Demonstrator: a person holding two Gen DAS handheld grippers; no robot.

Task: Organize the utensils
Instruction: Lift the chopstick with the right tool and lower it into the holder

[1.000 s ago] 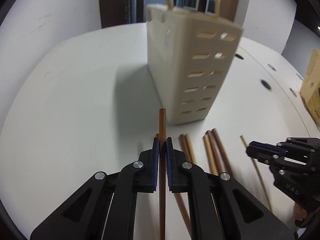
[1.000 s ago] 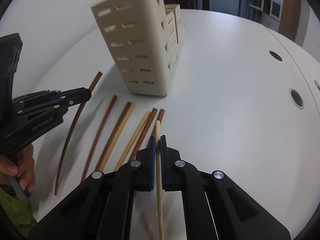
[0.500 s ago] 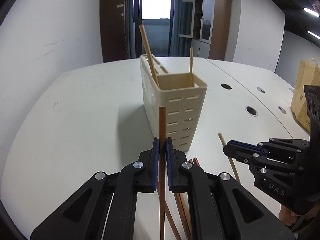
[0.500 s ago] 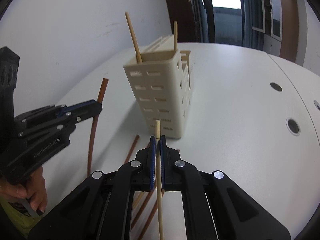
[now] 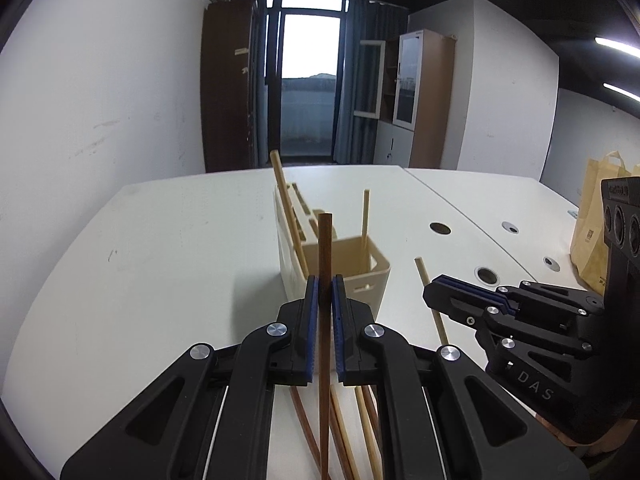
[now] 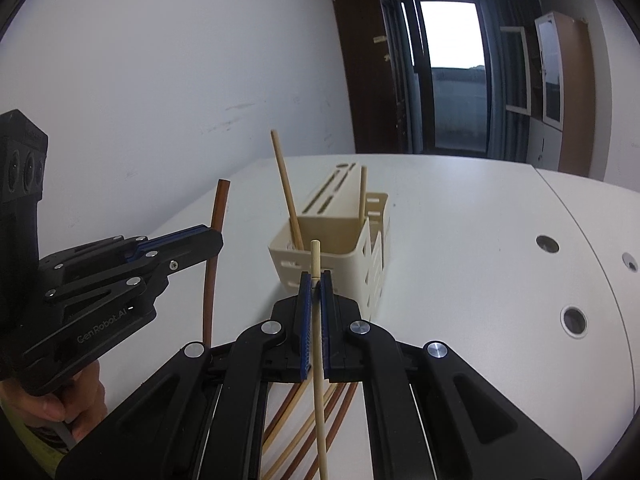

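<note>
Two claws each clamping one chopstick: left claw (image 5: 325,280) dark chopstick (image 5: 325,240), right claw (image 6: 315,278) pale chopstick (image 6: 315,258), holder (image 6: 352,248) with two sticks (image 6: 286,188)

Each view came from a fisheye camera mounted just behind a black two-finger gripper, looking forward along its fingers and tilted moderately downward at a white table (image 5: 160,280).

The left wrist view looked past the left gripper (image 5: 325,280), close in the foreground. The right gripper (image 5: 430,294) entered from the right edge.

The right wrist view looked past the right gripper (image 6: 315,276). The left gripper (image 6: 218,240) entered from the left edge.

Both views shared a cream slotted plastic utensil holder (image 5: 372,276) (image 6: 360,256) at mid distance, the table around it, a dark-framed glass door (image 5: 308,80) (image 6: 456,80) on the far wall, and loose wooden chopsticks (image 5: 364,432) (image 6: 292,420) on the table beneath the fingers.
</note>
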